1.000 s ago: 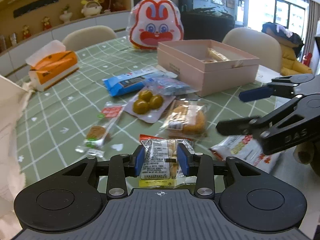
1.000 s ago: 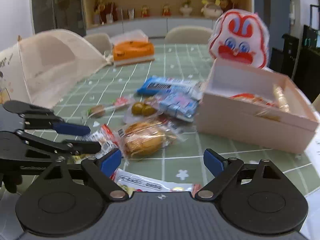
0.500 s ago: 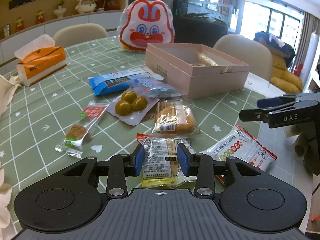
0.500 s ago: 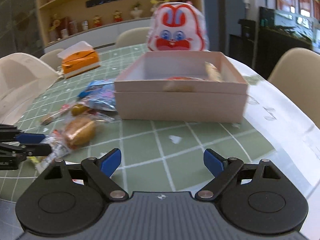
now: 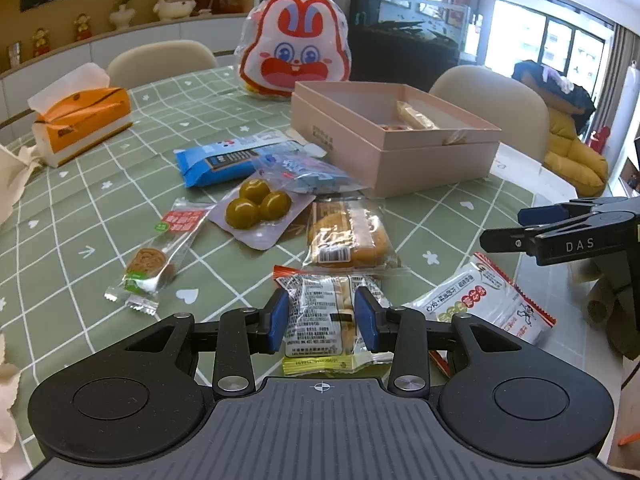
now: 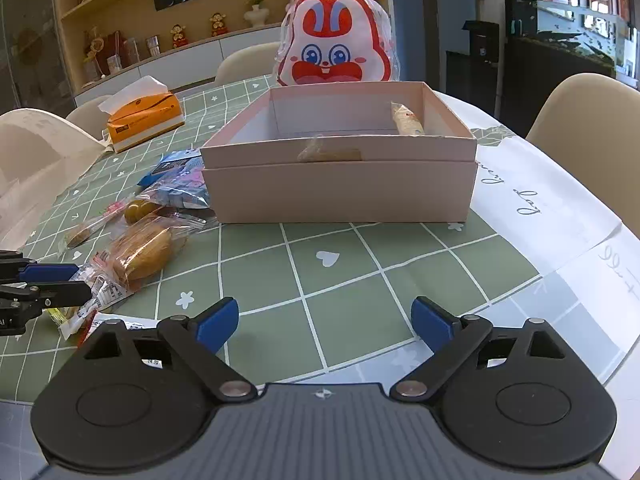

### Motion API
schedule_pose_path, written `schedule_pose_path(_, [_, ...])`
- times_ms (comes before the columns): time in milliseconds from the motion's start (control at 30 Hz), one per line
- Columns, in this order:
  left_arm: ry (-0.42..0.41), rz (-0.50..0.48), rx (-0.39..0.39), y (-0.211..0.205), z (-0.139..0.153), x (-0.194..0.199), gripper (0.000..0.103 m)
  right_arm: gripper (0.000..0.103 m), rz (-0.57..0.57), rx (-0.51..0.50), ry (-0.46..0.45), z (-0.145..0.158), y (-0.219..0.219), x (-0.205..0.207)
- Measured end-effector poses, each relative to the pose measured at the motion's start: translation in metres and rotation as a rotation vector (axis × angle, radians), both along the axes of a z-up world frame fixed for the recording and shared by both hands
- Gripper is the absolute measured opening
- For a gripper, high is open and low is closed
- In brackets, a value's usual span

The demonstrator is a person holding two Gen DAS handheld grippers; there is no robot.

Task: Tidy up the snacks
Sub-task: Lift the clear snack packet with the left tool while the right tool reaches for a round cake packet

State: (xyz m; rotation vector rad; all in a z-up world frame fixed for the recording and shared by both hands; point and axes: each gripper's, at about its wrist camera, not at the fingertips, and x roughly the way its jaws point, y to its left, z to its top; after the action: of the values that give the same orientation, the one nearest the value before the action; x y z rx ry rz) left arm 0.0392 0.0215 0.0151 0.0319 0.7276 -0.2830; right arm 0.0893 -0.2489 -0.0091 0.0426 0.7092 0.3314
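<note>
My left gripper (image 5: 321, 317) is shut on a clear snack packet with yellow trim (image 5: 325, 322), low over the green checked table (image 5: 100, 216). Beyond it lie a bread packet (image 5: 349, 236), a green-ball packet (image 5: 258, 210), a biscuit packet (image 5: 158, 256), blue packets (image 5: 236, 158) and a white-red packet (image 5: 486, 304). The open pink box (image 5: 396, 140) holds a few snacks. My right gripper (image 6: 325, 320) is open and empty, facing the pink box (image 6: 340, 184); it shows at the right of the left wrist view (image 5: 532, 228).
A rabbit-face bag (image 6: 336, 50) stands behind the box. An orange tissue box (image 5: 80, 120) sits at the far left. Beige chairs (image 6: 588, 120) ring the table. A white paper sheet (image 6: 560, 220) covers the table's right side. A mesh food cover (image 6: 36, 168) stands at left.
My right gripper swung right, away from the snack pile, and now faces the pink box squarely. My left gripper stayed shut on its packet and shifted only slightly.
</note>
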Motion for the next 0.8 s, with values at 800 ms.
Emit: schedule_pose_path(800, [-0.003,-0.075,0.063,-0.038,0.003,-0.004,0.042,0.096,0.007,0.048,-0.003,-0.001,-0.008,-0.001])
